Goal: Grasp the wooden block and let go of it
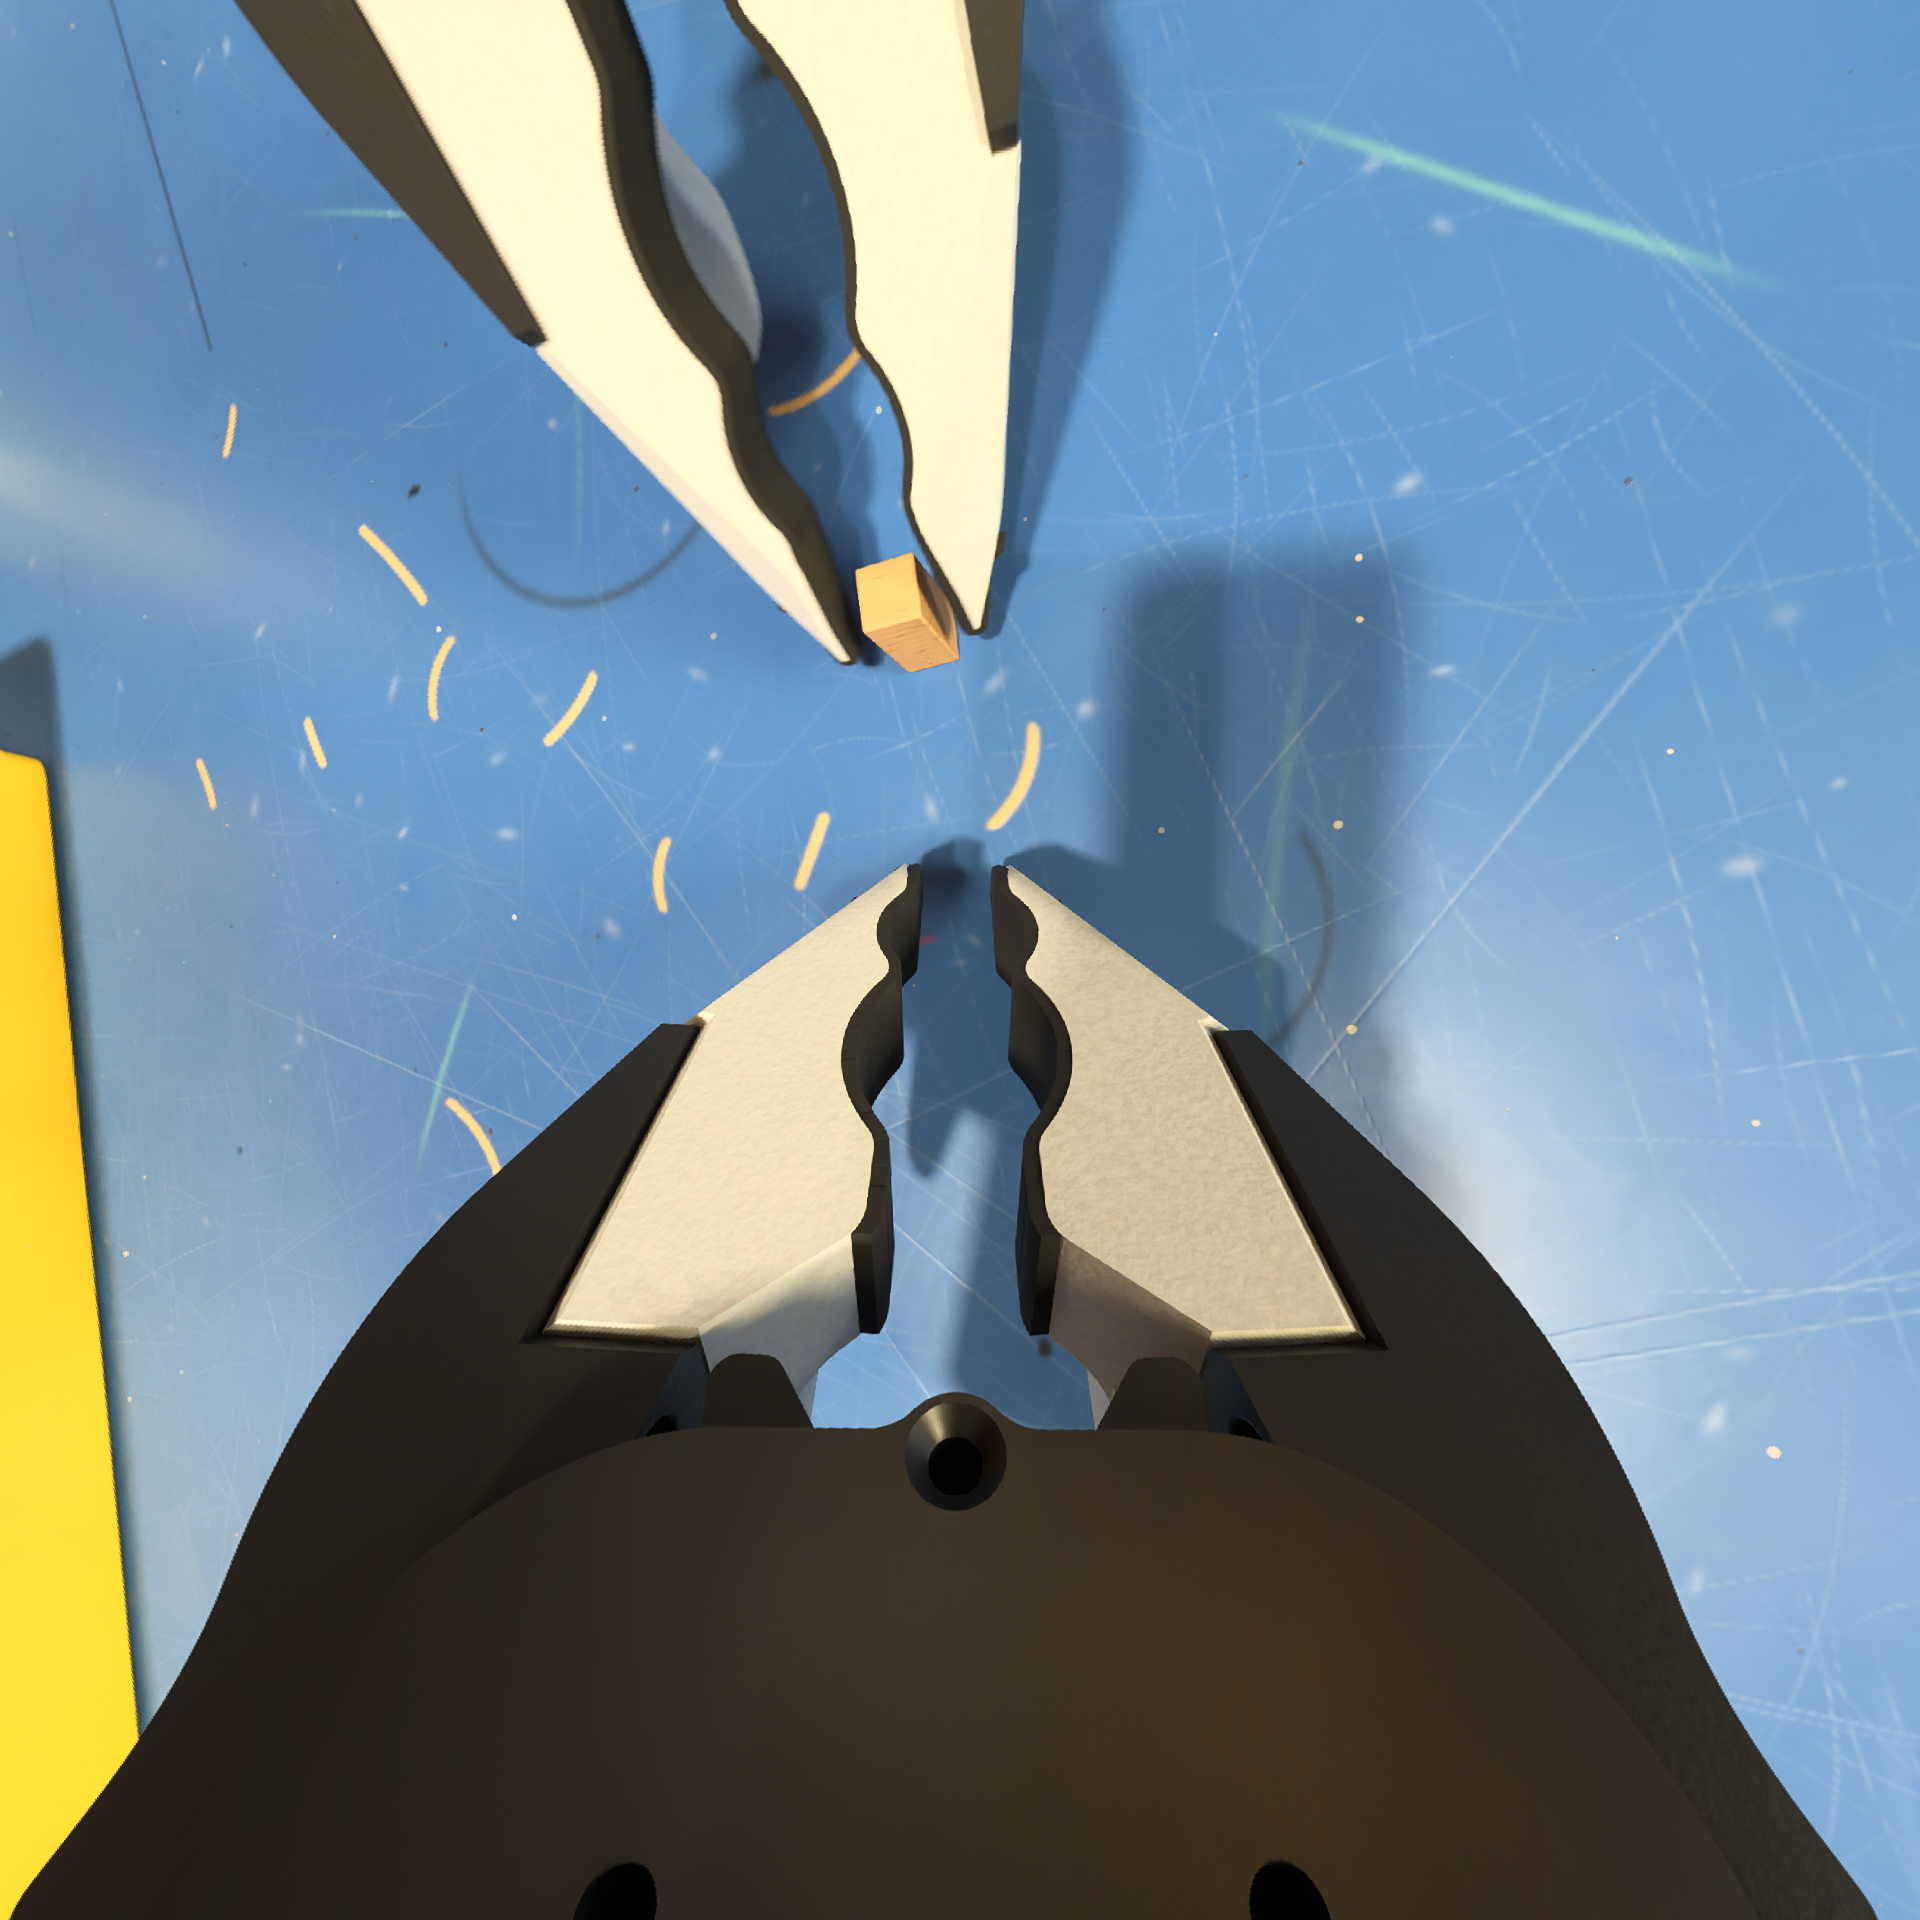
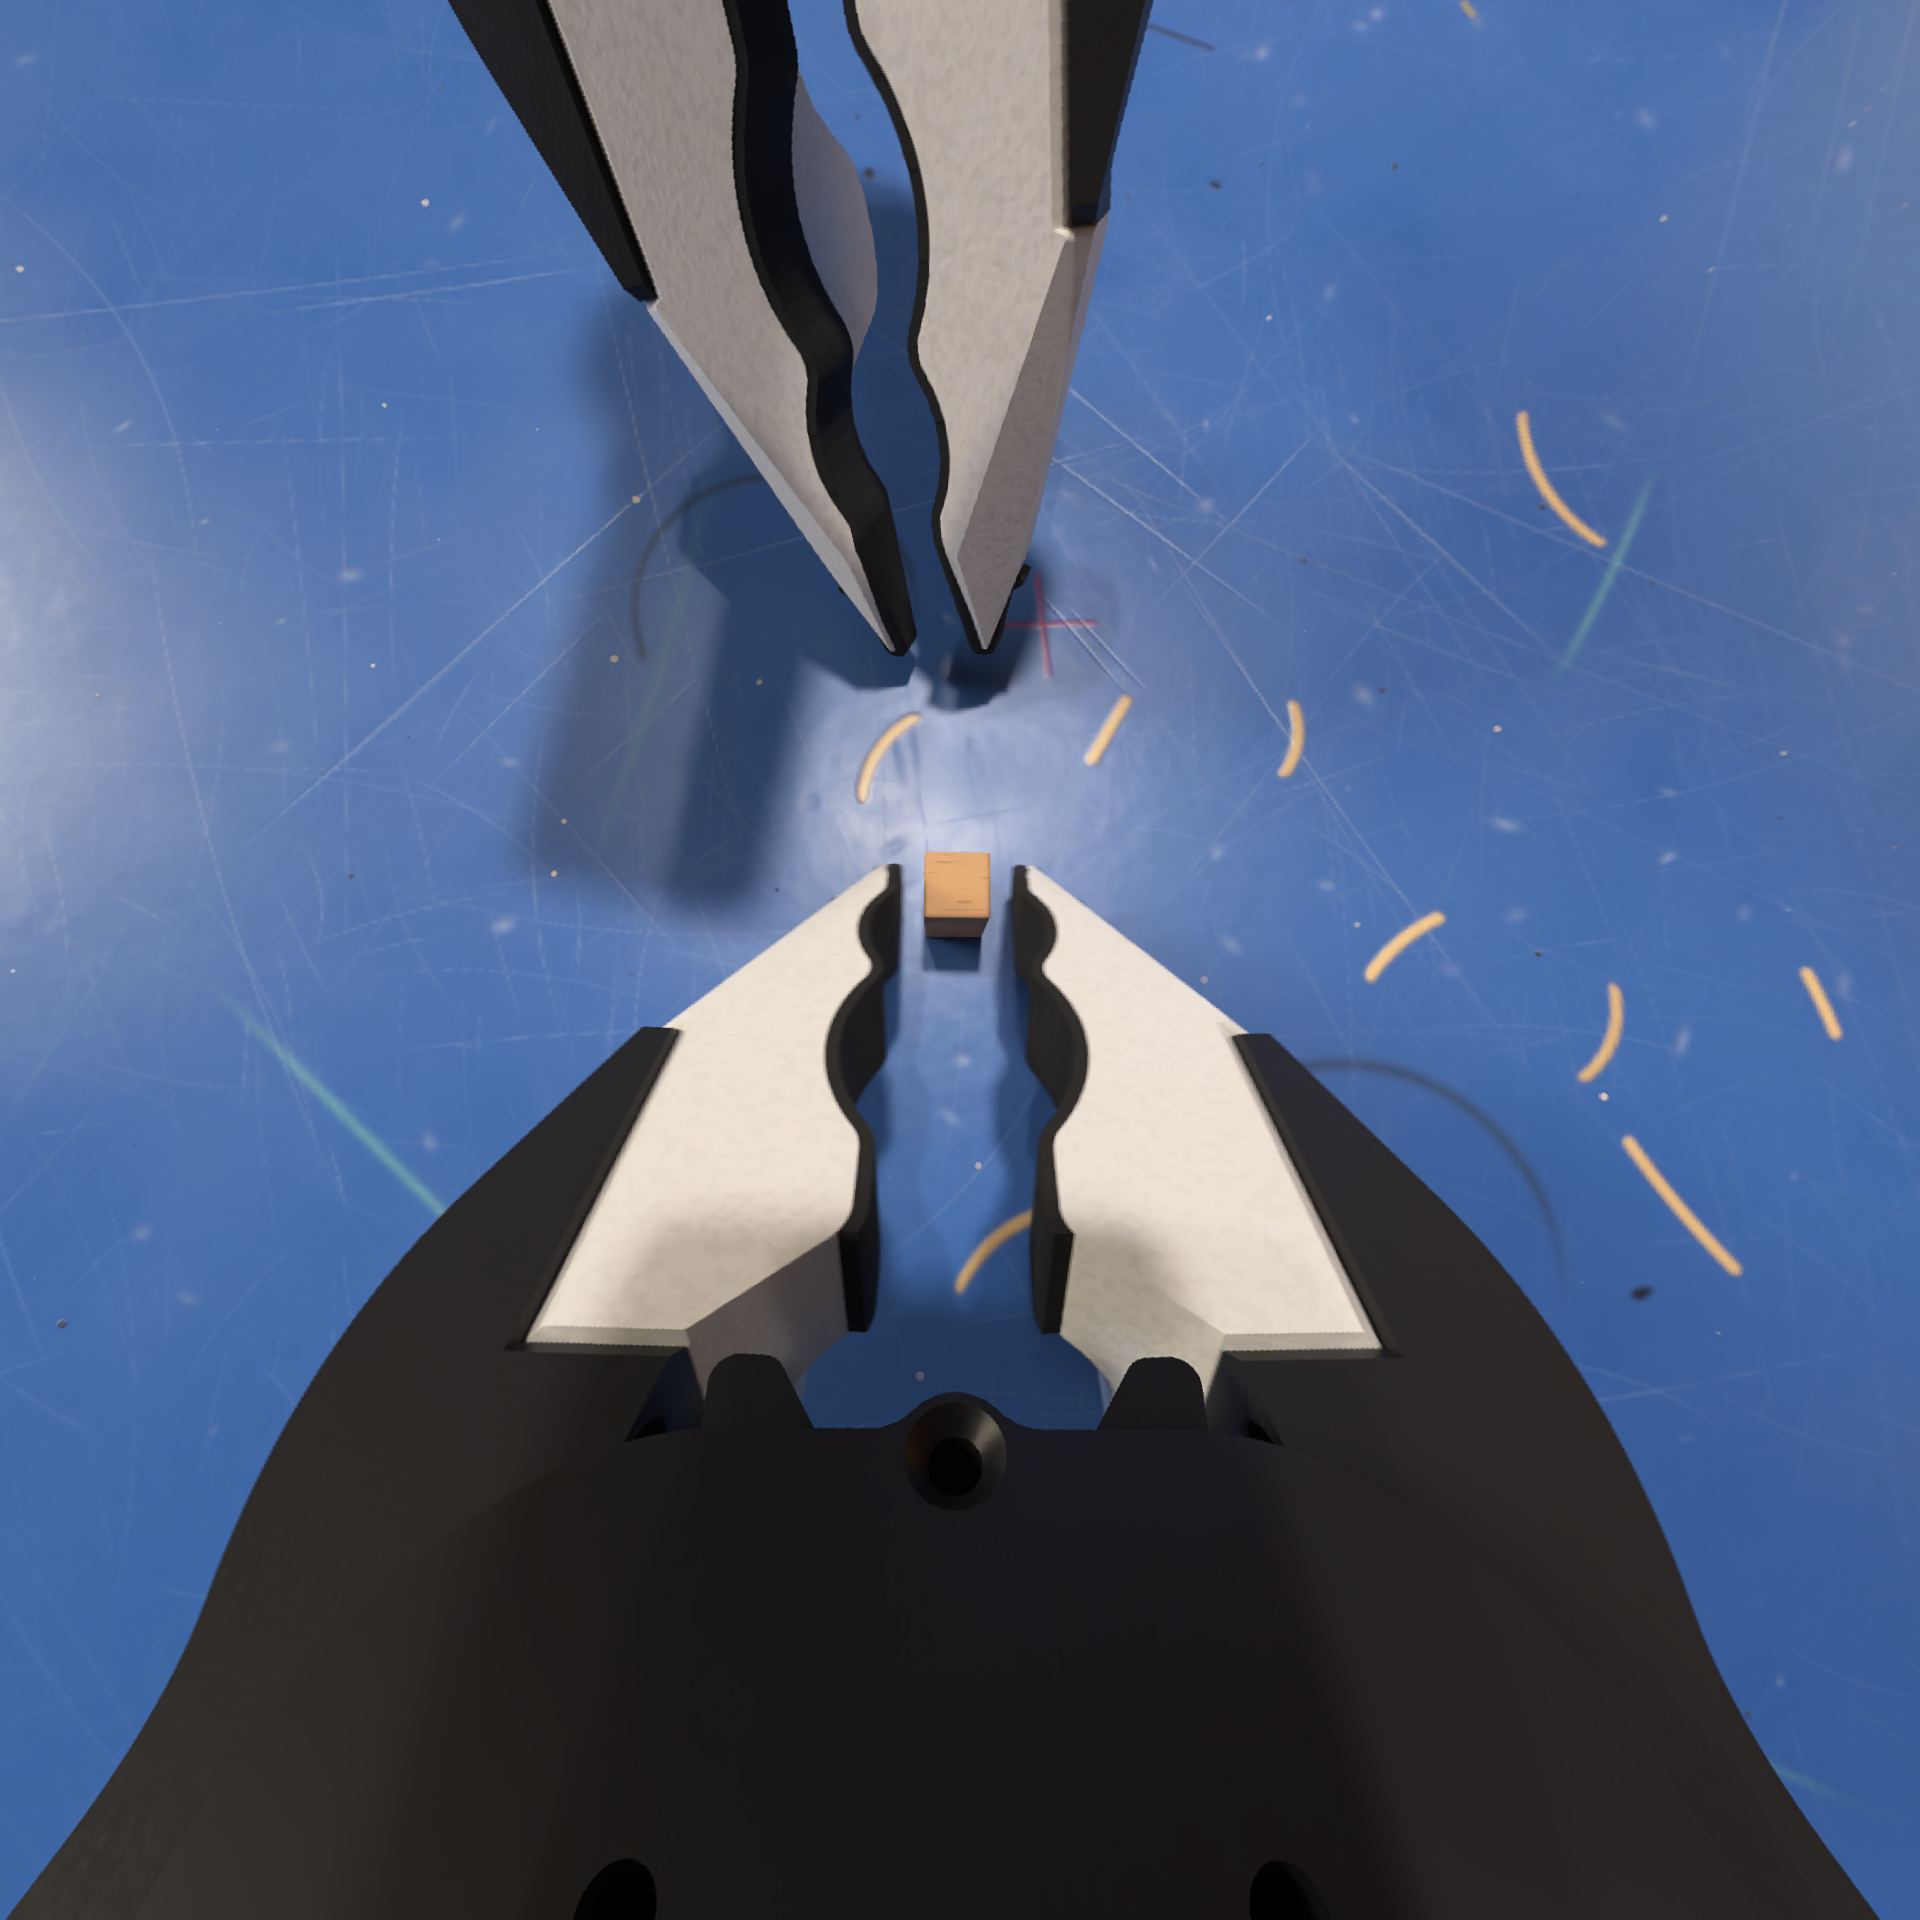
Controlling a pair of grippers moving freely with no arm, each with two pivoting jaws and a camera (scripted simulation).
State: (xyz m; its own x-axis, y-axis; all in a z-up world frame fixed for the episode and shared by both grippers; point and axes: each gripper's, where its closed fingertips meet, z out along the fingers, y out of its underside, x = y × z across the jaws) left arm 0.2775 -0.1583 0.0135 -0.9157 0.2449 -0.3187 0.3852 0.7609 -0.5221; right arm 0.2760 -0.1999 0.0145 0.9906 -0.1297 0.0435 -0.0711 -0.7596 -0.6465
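Observation:
The small wooden block [image 2: 956, 891] stands on the scratched blue surface [image 2: 312, 623] between the fingertips of my right gripper [image 2: 956, 878]. The right gripper is open, with a thin gap showing on each side of the block. In the left wrist view the block [image 1: 902, 613] sits between the right gripper's [image 1: 914, 642] fingertips at the upper middle. My left gripper [image 1: 956, 883] faces it from a short way off, empty, its jaws a narrow gap apart. It also shows in the right wrist view [image 2: 943, 646], tips down near the surface.
A yellow flat object [image 1: 52, 1195] lies at the left edge of the left wrist view. Several thin tan curved shavings [image 1: 1013, 779] are scattered on the surface around both grippers. A faint red cross mark [image 2: 1044, 623] lies by the left gripper's tips.

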